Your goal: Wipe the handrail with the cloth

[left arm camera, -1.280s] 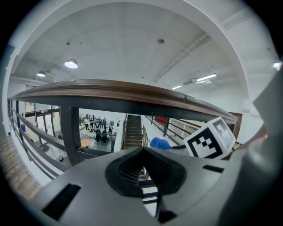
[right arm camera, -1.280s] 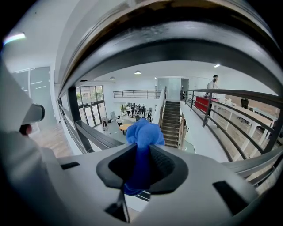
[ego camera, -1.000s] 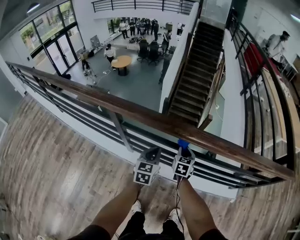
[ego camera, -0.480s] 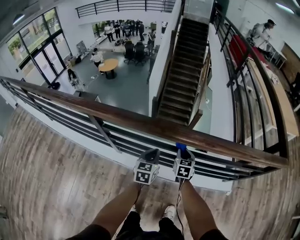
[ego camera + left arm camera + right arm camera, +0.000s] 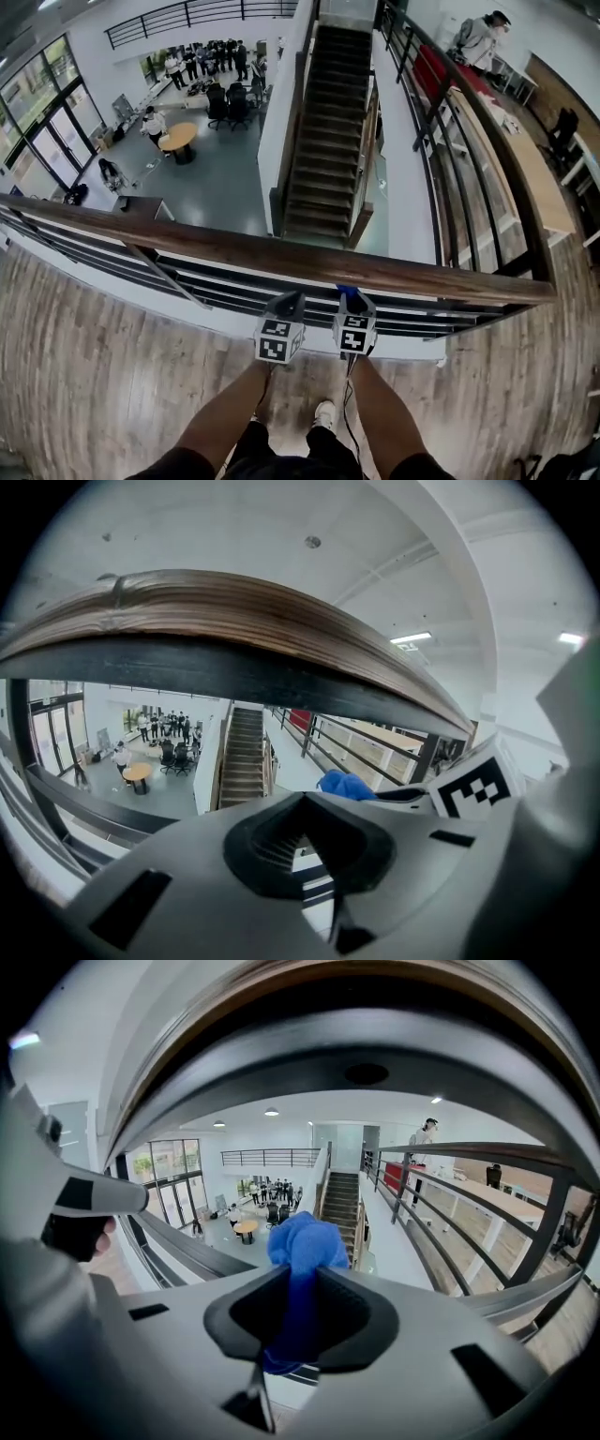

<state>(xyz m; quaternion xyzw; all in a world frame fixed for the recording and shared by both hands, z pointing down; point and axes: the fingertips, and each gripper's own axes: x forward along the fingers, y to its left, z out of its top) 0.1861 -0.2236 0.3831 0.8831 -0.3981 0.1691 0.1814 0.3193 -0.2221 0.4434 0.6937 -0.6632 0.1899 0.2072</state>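
floor (image 5: 94,375): wood planks underfoot; the person's legs and shoes at the bottom edge.
left tool (image 5: 292,299): clenched on nothing, its tip just below the handrail and beside the right tool.
right tool (image 5: 349,296): grasping the cloth, jaws pinched on its middle.
cloth (image 5: 302,1241): blue and bunched, with a tuft standing proud of the jaws; it sits just under the near edge of the handrail, contact not clear.
handrail (image 5: 234,248): dark wood, running left to right across the head view above black bars (image 5: 187,281).
step: judged to be the approach; wiping not yet under way.
next move: likely to lift the tuft onto the rail top, press, then draw it along the wood.
room: a landing above an open hall, with stairs (image 5: 328,141), a round table (image 5: 178,138) and people far below.
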